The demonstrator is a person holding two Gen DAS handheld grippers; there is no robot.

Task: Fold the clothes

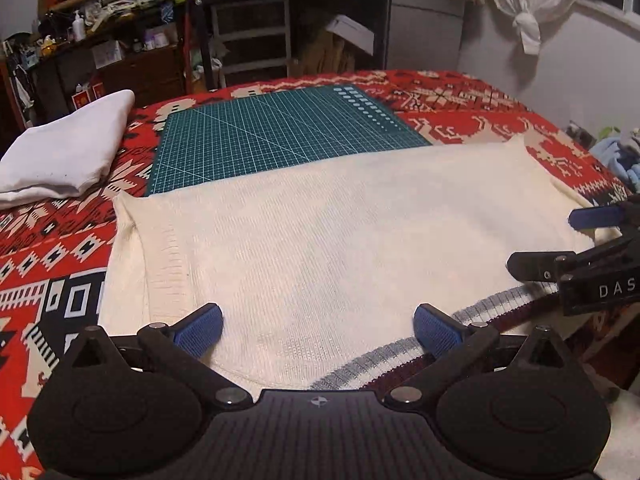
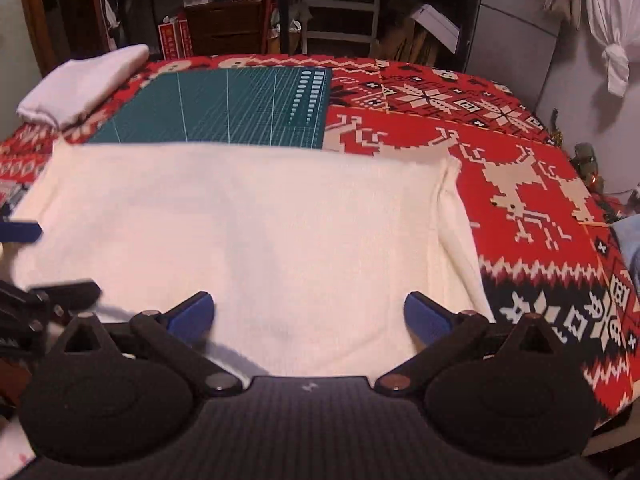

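A cream knitted sweater (image 1: 340,240) lies flat across the red patterned blanket, folded into a wide rectangle; its striped grey, white and maroon ribbed hem (image 1: 400,360) shows at the near edge. In the right wrist view the same sweater (image 2: 248,240) fills the middle. My left gripper (image 1: 318,326) is open, its blue pads wide apart above the sweater's near edge with nothing between them. My right gripper (image 2: 308,314) is also open over the near edge. The right gripper (image 1: 576,248) shows at the right edge of the left wrist view, and the left gripper (image 2: 36,260) at the left edge of the right wrist view.
A green cutting mat (image 1: 280,136) lies beyond the sweater, partly under it. A folded white garment (image 1: 68,152) rests at the far left. The red patterned blanket (image 2: 520,184) covers the surface. Cluttered shelves (image 1: 120,20) and a knotted white curtain (image 1: 528,8) stand behind.
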